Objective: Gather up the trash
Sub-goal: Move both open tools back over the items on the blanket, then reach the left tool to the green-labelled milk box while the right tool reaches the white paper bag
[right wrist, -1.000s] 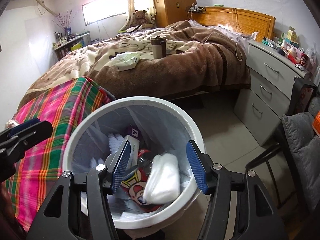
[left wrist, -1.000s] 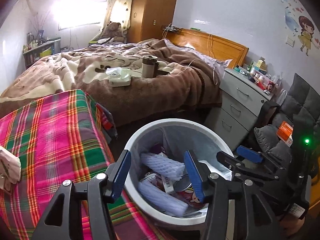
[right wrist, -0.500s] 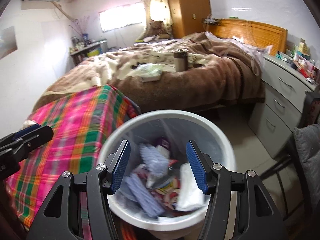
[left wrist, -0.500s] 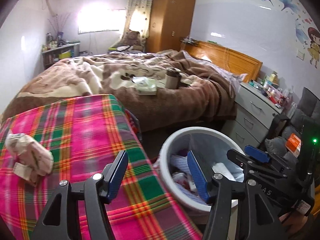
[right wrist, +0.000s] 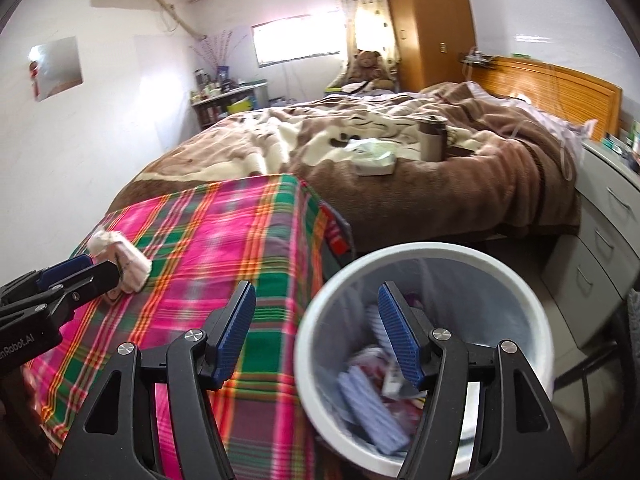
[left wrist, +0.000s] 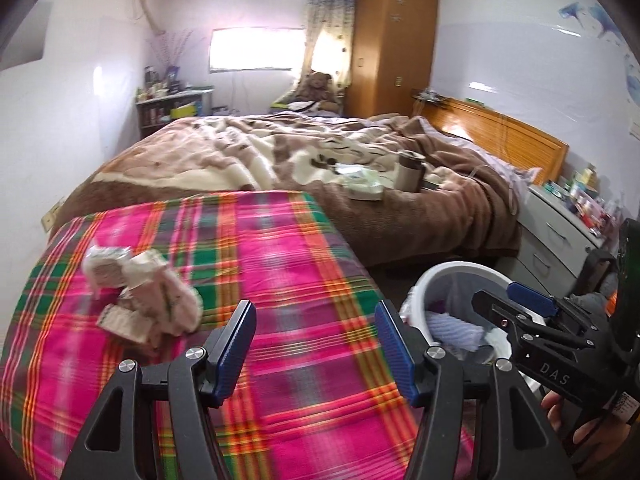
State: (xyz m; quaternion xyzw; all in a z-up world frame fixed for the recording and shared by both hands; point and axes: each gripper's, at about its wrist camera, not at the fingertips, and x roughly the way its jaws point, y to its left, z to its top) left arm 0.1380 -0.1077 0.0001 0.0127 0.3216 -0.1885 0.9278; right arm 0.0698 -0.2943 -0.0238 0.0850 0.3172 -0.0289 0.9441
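Two grippers, both empty, over the plaid cloth [left wrist: 280, 280] and bin [right wrist: 420, 256].
Your left gripper [left wrist: 314, 344] was open near the crumpled wrapper [left wrist: 140, 292]; your right gripper [right wrist: 316, 332] was opening above the bin's blurred trash [right wrist: 372, 388]. The right view hid part of the wrapper; the left cut off the bin.

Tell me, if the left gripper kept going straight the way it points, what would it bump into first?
Probably the plaid cloth: the left gripper, open and empty, aims down at bare fabric. The crumpled paper lies off to its left.
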